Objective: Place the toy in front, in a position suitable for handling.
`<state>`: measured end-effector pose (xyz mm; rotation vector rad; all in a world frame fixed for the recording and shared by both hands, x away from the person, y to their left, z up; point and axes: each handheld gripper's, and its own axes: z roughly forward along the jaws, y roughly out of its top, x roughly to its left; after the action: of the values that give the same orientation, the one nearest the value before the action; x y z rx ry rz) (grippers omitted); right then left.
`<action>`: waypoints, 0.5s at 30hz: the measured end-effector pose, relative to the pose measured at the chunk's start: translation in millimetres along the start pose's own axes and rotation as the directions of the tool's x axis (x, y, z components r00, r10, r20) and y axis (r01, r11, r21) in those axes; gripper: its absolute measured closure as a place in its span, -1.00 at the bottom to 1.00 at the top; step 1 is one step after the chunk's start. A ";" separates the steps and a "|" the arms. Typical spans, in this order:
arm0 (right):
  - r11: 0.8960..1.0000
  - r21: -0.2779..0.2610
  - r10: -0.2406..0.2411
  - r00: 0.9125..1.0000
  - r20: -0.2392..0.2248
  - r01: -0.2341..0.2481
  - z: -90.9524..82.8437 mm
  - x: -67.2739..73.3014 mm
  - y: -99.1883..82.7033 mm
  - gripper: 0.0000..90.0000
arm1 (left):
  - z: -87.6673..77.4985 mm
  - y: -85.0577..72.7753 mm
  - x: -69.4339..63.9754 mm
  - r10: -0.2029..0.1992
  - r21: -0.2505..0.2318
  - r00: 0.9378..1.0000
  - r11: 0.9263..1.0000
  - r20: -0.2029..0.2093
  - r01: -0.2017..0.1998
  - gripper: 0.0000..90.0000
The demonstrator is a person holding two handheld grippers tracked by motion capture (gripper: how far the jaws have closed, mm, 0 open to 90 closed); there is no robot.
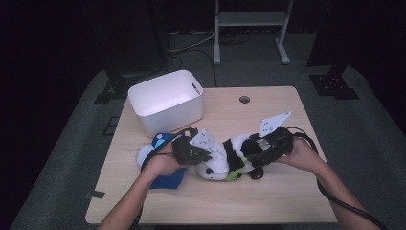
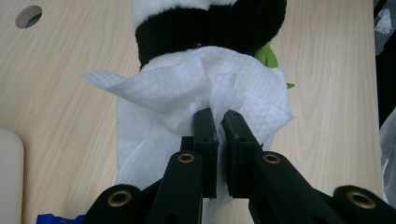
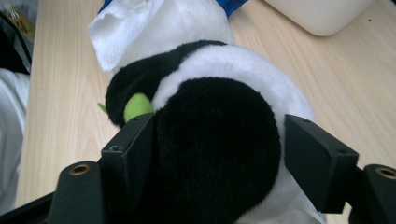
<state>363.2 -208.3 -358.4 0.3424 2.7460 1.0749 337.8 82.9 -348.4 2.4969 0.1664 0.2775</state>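
Observation:
A black-and-white panda plush (image 1: 237, 155) lies on its side in the middle of the wooden table (image 1: 268, 201), a green piece (image 3: 137, 106) at its front. My left gripper (image 2: 219, 114) is shut on a white tissue (image 2: 187, 88) that rests against the panda's white head, just below its black band (image 2: 210, 23). In the high view this left gripper (image 1: 210, 155) comes in from the left and the right gripper (image 1: 253, 155) from the right. My right gripper (image 3: 219, 122) stands wide around the panda's black rear (image 3: 219, 140). Its left jaw touches the fur and its right jaw stands just off it.
A white bin (image 1: 177, 117) stands at the back left of the table. A blue packet (image 1: 167, 179) and a white bundle (image 1: 143, 154) lie under the left hand. A round hole (image 1: 244, 99) is in the table top behind the panda.

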 end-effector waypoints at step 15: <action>0.995 0.068 0.071 0.997 -0.015 -0.070 -2.5 -3.8 -5.0 -0.41 | 3.0 19.5 -2.7 0.024 -0.042 1.000 0.999 0.018 -0.024 0.88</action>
<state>365.5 -214.6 -359.7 0.4443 2.8099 1.0077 336.9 65.0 -339.6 2.4606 0.1222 0.2656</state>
